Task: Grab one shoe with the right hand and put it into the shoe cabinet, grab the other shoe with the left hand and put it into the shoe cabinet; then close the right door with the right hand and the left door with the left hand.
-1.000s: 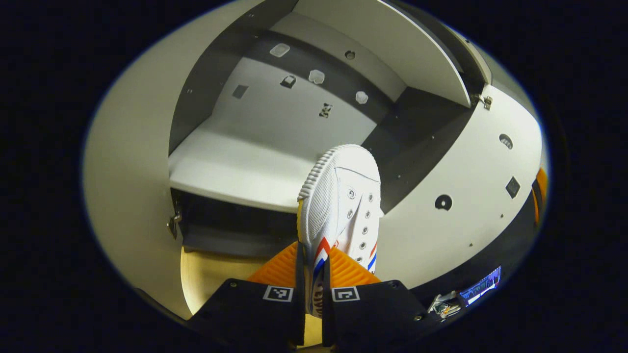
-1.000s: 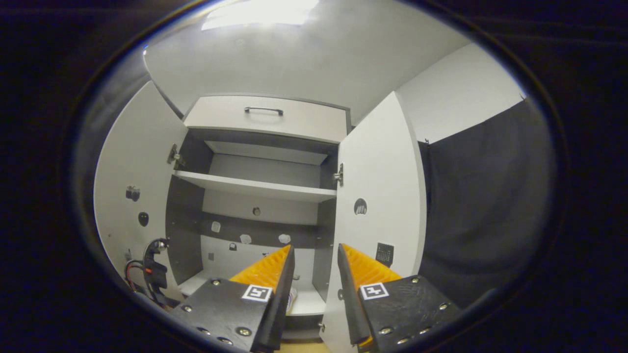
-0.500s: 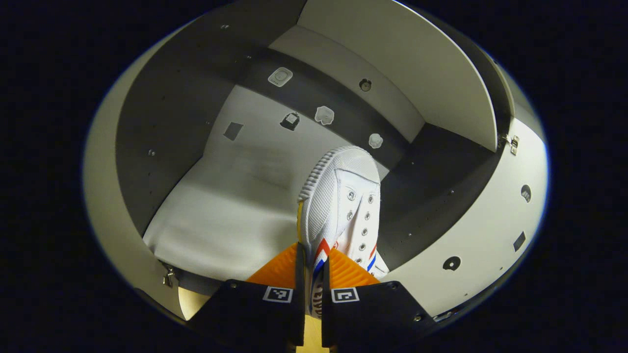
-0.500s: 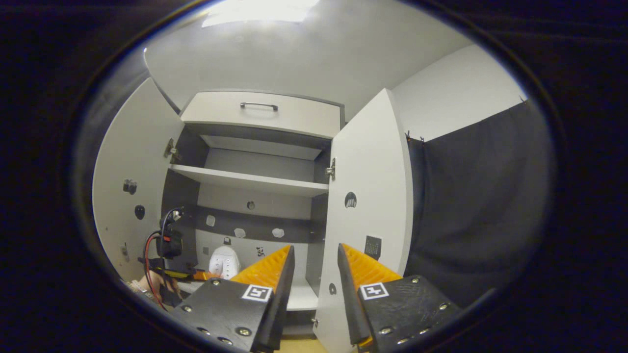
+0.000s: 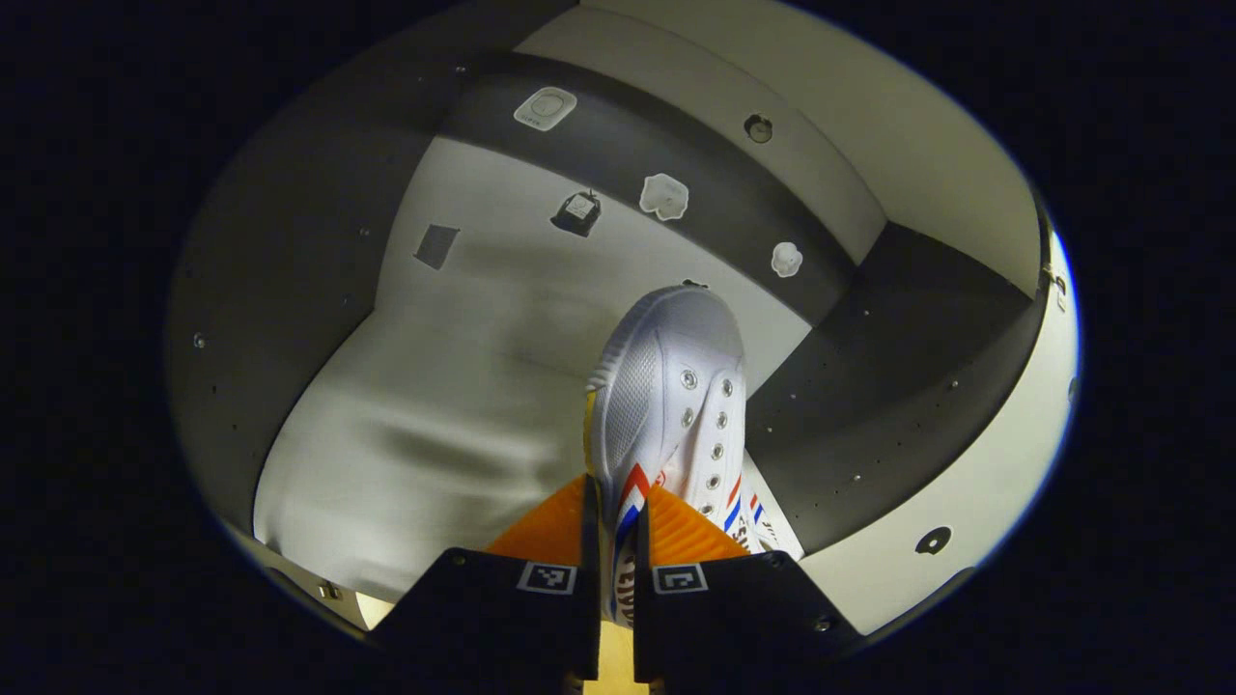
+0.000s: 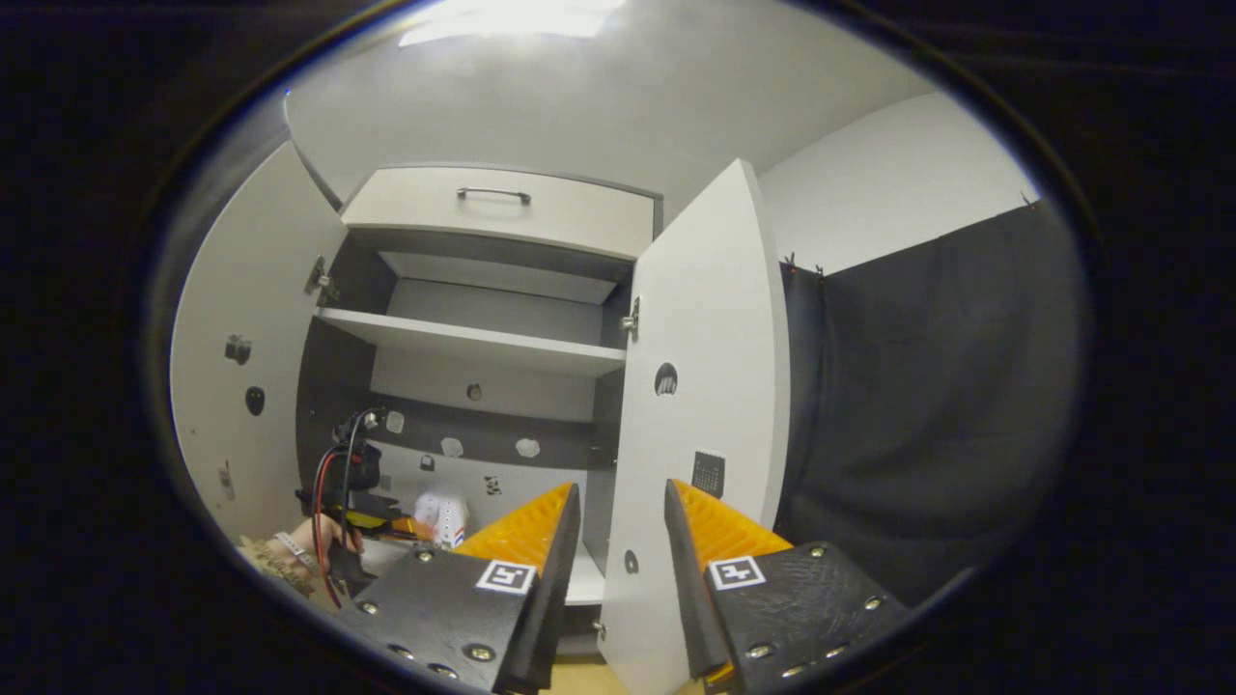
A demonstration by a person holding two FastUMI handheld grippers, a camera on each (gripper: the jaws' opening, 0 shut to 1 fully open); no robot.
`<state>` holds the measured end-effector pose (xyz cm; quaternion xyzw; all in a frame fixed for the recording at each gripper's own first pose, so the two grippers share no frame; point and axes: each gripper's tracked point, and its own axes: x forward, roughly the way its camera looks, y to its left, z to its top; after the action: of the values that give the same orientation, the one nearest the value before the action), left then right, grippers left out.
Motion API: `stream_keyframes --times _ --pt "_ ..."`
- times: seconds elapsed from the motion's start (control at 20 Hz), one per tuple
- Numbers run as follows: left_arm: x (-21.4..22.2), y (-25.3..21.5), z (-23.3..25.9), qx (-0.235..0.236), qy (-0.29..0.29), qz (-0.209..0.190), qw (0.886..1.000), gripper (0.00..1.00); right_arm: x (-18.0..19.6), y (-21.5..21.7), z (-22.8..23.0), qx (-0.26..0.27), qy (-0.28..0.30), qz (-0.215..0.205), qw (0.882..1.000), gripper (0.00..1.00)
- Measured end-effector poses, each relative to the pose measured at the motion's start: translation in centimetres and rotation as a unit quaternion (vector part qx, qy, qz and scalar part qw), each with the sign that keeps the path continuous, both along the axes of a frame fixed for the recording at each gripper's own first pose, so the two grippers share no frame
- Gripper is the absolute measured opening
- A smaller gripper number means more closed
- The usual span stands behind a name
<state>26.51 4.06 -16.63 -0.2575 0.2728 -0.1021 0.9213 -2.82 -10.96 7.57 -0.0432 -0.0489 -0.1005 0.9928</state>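
Inside the cabinet [image 6: 502, 338], left gripper [image 5: 616, 521] clamps a shoe [image 5: 666, 396] over the bottom shelf [image 5: 425, 434]; outside, right gripper [image 6: 618, 541] gapes, holding nothing.

dim cabinet [image 5: 463, 405] interior | ceiling light [image 6: 512, 17] glare | fisheye edges bent

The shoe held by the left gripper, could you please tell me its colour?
The shoe is white, with red and blue stripes on its side; the left gripper view shows it best.
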Motion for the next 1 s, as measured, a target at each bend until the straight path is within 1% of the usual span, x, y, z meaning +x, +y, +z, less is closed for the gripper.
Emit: stream_keyframes --times 0.1,0.25,0.5,0.65,0.7,0.85,0.9,1.0 --pt "0.4 0.0 -0.9 -0.001 0.014 -0.003 1.0 0.14 0.2 0.2 0.1 -0.002 -0.005 0.003 1.0 0.48" --pt "1.2 0.2 -2.8 0.013 0.035 0.002 0.999 0.14 0.7 0.7 0.0 0.003 -0.007 0.013 1.0 0.48" --pt "1.8 0.0 -4.7 0.013 0.055 0.0 0.998 0.14 1.0 0.1 0.2 -0.004 -0.011 0.01 1.0 0.48" --pt "2.0 0.0 -5.5 0.016 0.062 0.003 0.998 0.14 0.9 -0.2 0.5 -0.002 -0.015 0.007 1.0 0.48" --pt "1.9 -0.1 -5.8 0.016 0.066 0.002 0.998 0.14 1.1 0.1 -0.2 -0.003 -0.015 0.006 1.0 0.48" --pt "2.1 -0.1 -5.7 0.017 0.062 -0.005 0.998 0.14 1.0 -0.1 -0.1 -0.005 -0.017 0.005 1.0 0.48" --pt "2.0 0.0 -5.5 0.013 0.061 -0.003 0.998 0.15 0.6 -0.2 0.1 -0.005 -0.018 0.005 1.0 0.48" --pt "1.5 -0.6 -5.2 -0.007 0.065 -0.005 0.998 0.23 0.0 -0.6 0.4 -0.006 -0.023 0.001 1.0 0.48"
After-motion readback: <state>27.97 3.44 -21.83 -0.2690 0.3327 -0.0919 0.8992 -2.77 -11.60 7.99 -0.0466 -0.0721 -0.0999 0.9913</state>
